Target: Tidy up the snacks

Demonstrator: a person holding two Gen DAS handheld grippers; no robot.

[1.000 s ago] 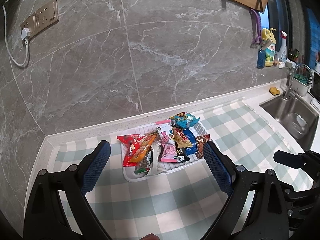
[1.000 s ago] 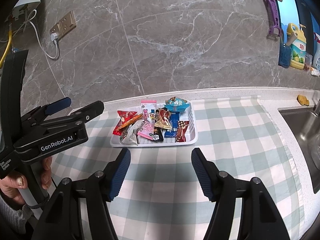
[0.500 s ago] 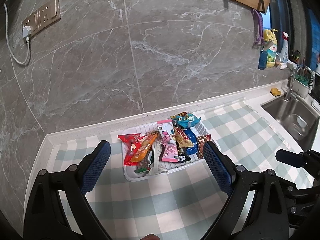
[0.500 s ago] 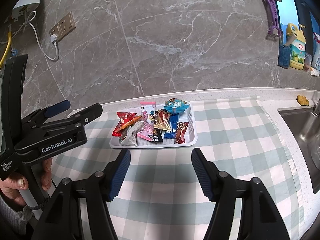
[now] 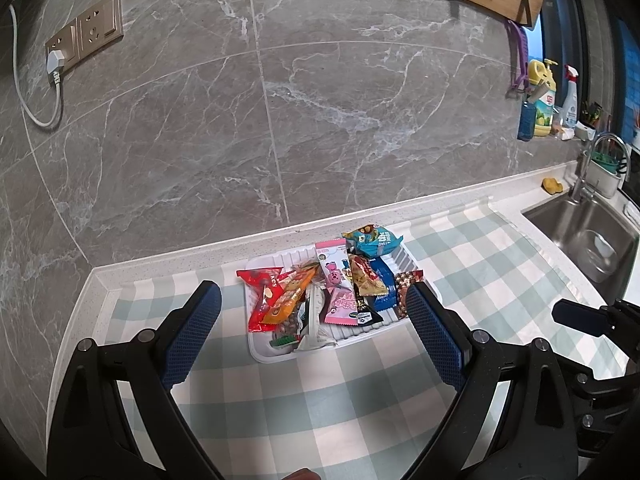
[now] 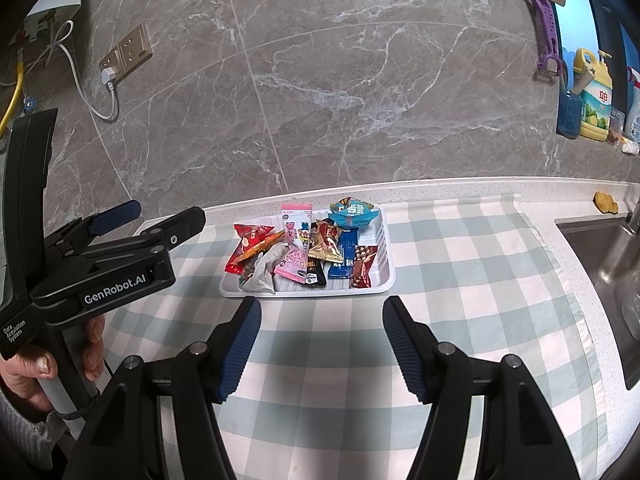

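Observation:
A white tray [image 5: 276, 354] full of several snack packets stands on the checked cloth near the wall; it also shows in the right wrist view [image 6: 386, 256]. In it lie a red packet [image 5: 262, 286], a pink packet [image 5: 338, 288], a teal packet [image 5: 372, 240] and a blue bar [image 6: 347, 254]. My left gripper [image 5: 314, 320] is open and empty, held above the cloth in front of the tray. My right gripper [image 6: 320, 328] is open and empty, just short of the tray's near edge. The left gripper's body [image 6: 116, 256] shows at the left of the right wrist view.
A green-and-white checked cloth [image 6: 460, 280] covers the counter. A steel sink [image 5: 592, 236] with a tap lies to the right. Soap bottles [image 6: 594, 96] stand on the far right ledge. A wall socket with a plugged cable [image 5: 64, 52] is on the marble wall.
Both grippers have drawn back and up a little from the tray, so it sits slightly lower and smaller in view. Jaws stay open.

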